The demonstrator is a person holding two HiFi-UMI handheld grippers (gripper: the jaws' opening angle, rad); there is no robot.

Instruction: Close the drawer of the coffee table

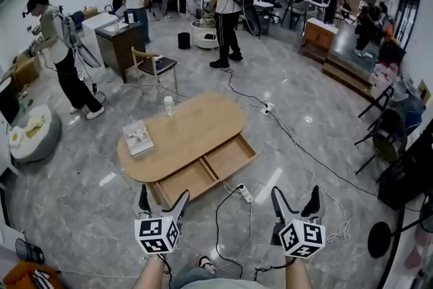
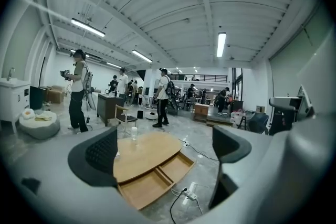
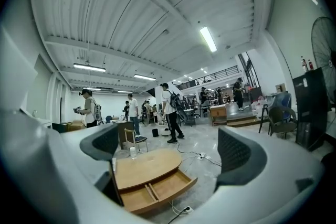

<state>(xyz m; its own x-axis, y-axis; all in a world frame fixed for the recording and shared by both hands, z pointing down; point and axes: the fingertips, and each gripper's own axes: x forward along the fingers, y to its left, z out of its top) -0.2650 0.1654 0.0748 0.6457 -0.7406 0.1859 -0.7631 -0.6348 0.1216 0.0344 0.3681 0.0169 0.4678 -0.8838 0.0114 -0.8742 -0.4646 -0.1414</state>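
Forearms reach in from the bottom edge of the head view, each holding a black two-jaw tool topped with a white marker cube. The left gripper has its jaws spread wide with nothing between them; through the gap its own view shows only the table and the floor. The right gripper is spread just as wide and also holds nothing. Both hover above the grey polished floor, apart from the table, the left one nearer to it and the right one off to the side

Between the two tools and a little beyond them, a white power strip lies on the floor, with a black cable looping from it back toward the person

Past the strip, a wide, shallow light-wood drawer stands open, drawn out of the near long side of the oval light-wood coffee table; a divider splits it into two compartments. On the tabletop a pale book lies flat near the left end, and a clear plastic cup stands upright by the far edge

Farther off stands a wooden chair with a dark seat. Beyond it a person in a white shirt and black trousers carries a backpack, and another person in a beige top stands at the left
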